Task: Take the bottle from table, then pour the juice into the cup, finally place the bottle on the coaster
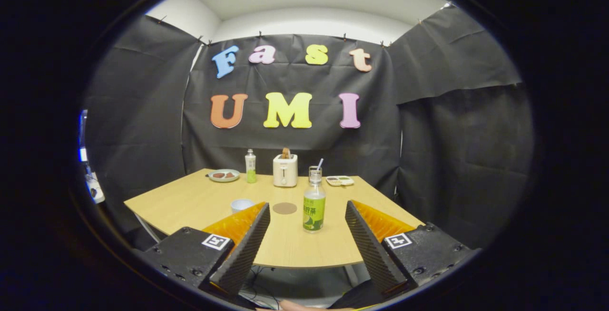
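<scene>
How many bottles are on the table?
2: the near bottle stands just ahead of the open gripper, right of the coaster; the far bottle stands between plate and toaster.

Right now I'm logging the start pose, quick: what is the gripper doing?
Gripper: jaws wide open, holding nothing; the clear plastic bottle with the green label stands just ahead, between them, untouched.

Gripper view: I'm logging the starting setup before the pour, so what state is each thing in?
Gripper: open, holding nothing.
Near bottle: upright on the table, between the fingers, a little ahead; untouched.
Cup: upright beside the coaster.
Coaster: flat, bare.
Far bottle: upright, part full.
Toaster: something in its slot.
Plate: holds food.
</scene>
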`<state>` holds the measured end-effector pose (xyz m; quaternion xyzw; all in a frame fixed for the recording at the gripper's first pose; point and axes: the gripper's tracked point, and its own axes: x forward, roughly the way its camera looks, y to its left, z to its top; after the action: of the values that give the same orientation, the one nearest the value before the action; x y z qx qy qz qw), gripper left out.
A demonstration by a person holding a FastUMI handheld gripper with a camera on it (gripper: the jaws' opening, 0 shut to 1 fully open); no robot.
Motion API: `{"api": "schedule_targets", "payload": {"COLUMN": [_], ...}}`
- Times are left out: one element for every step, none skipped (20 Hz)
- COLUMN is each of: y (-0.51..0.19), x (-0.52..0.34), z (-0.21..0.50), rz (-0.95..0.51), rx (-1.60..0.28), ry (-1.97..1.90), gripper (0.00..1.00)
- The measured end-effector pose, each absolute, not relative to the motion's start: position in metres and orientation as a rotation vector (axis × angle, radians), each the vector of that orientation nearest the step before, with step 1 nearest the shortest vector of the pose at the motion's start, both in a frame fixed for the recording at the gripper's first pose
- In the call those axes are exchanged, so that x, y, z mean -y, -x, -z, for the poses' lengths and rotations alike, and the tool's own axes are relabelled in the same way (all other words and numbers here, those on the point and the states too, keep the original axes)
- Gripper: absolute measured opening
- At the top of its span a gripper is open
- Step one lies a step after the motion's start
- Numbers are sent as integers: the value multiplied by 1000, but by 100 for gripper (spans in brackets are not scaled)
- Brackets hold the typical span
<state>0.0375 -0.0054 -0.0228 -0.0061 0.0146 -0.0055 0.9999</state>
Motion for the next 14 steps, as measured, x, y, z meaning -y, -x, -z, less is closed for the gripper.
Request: {"api": "schedule_targets", "payload": {"y": [-46, -55, -66, -75, -86, -97, -107, -118, -127, -136, -145, -154, -162, -169], "x": [2, 2, 2, 3, 2, 2, 2, 3, 4, 4, 5, 7, 9, 10], "z": [25, 30, 34, 40, 45, 52, 58, 62, 67, 71, 74, 77, 78, 80], "rz": [-1, -7, -8, -8, -6, -1, 5, 11, 17, 20, 22, 25, 28, 29], "rx": [-34, -44, -58, -74, -91, -110, -128, -141, -151, -157, -159, -160, -159, -161], "ry": [4, -8, -17, -26, -31, -30, -23, -15, -4, 6, 16, 20, 20, 14], "gripper": [100, 100, 100, 100, 100, 100, 100, 100, 100, 100, 100, 100, 100, 100]}}
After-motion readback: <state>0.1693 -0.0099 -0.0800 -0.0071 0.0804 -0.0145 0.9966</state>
